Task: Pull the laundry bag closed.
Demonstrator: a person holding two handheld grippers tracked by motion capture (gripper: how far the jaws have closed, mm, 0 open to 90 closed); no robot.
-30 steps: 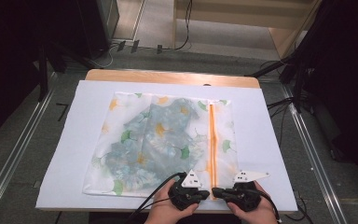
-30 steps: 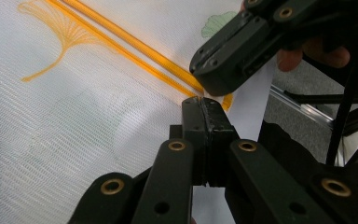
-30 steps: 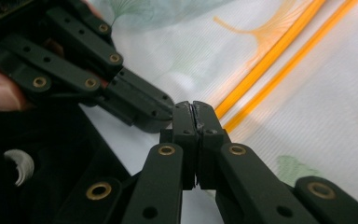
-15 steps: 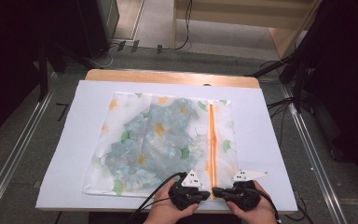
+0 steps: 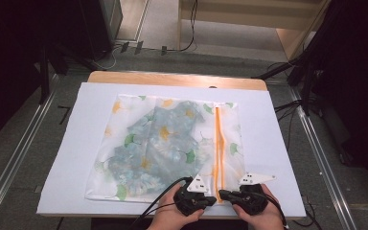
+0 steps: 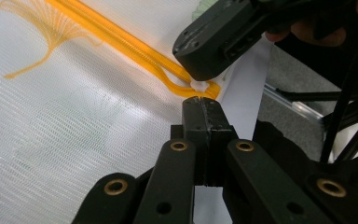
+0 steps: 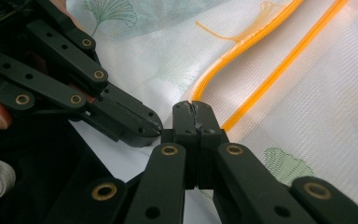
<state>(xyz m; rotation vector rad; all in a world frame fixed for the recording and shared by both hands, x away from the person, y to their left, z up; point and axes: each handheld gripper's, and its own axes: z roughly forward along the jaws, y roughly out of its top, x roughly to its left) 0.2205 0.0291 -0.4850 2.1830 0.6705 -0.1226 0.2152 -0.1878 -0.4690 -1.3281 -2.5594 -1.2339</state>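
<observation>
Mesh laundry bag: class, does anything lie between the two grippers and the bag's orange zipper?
Nothing visible does. The left gripper and right gripper, both shut, sit at the near end of the orange zipper on the mesh laundry bag.

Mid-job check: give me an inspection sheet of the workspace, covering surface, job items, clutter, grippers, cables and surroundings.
Surface: white sheet over a wooden table.
Job's things: mesh bag with leaf print lies flat; patterned cloth inside; orange zipper runs along its right side to the near edge.
Clutter: nothing seen.
Grippers: left gripper and right gripper both shut, tips side by side at the zipper's near end; whether either pinches the mesh, cannot tell.
Cables: black cable trails from the left gripper over the bag's near edge.
Surroundings: grey floor, metal rails, more cables beyond the table.
</observation>
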